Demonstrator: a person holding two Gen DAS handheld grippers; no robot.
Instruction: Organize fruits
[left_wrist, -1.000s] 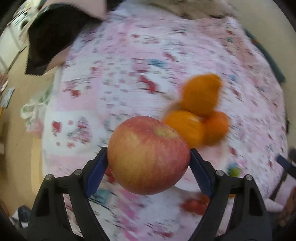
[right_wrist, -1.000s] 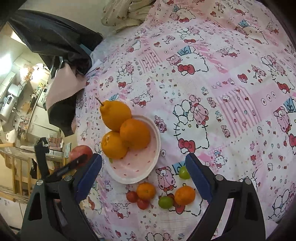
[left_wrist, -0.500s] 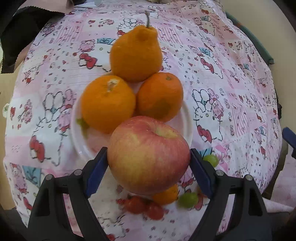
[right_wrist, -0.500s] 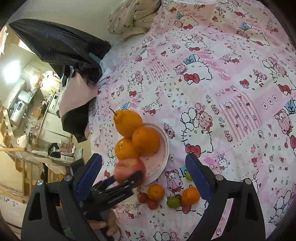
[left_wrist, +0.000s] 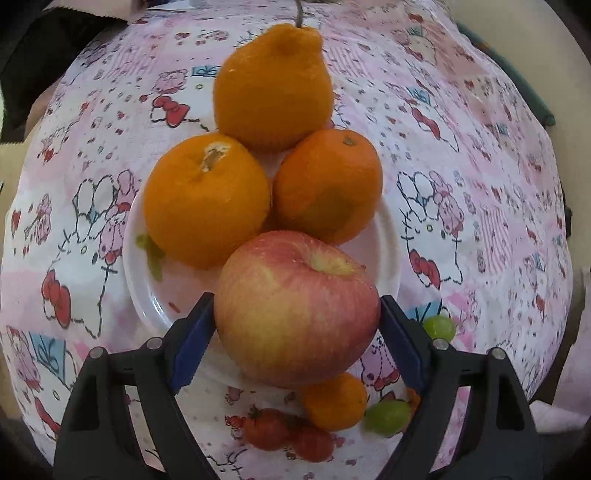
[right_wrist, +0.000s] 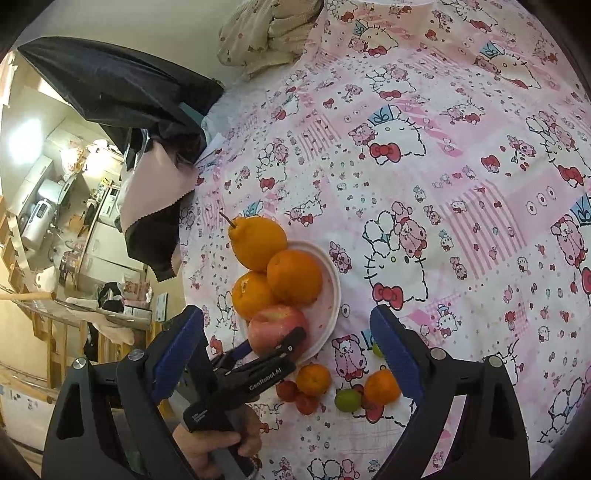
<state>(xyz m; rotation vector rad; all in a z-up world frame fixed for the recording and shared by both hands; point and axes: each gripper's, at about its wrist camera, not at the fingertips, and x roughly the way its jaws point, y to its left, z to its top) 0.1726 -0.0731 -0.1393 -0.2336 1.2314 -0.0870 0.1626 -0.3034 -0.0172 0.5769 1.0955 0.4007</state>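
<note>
A red-yellow apple (left_wrist: 295, 306) sits between the blue pads of my left gripper (left_wrist: 297, 310), which is shut on it. The apple hangs at the near rim of a white plate (left_wrist: 386, 251); whether it rests on the plate I cannot tell. On the plate lie two round oranges (left_wrist: 207, 199) and a pear-shaped citrus (left_wrist: 273, 88). In the right wrist view the apple (right_wrist: 275, 325), the left gripper (right_wrist: 273, 347) and the plate (right_wrist: 332, 295) show too. My right gripper (right_wrist: 286, 317) hovers open and empty above the cloth.
Small mandarins (right_wrist: 312, 378), cherry tomatoes (right_wrist: 295, 397) and green grapes (right_wrist: 347, 400) lie loose on the pink tablecloth (right_wrist: 443, 184) just in front of the plate. A black and pink cloth (right_wrist: 147, 147) hangs over the table's left edge. A hand (right_wrist: 210, 443) holds the left gripper.
The left gripper has carried the apple from beyond the table's left side to the plate and lowered it beside the oranges. The right gripper has stayed where it was.
</note>
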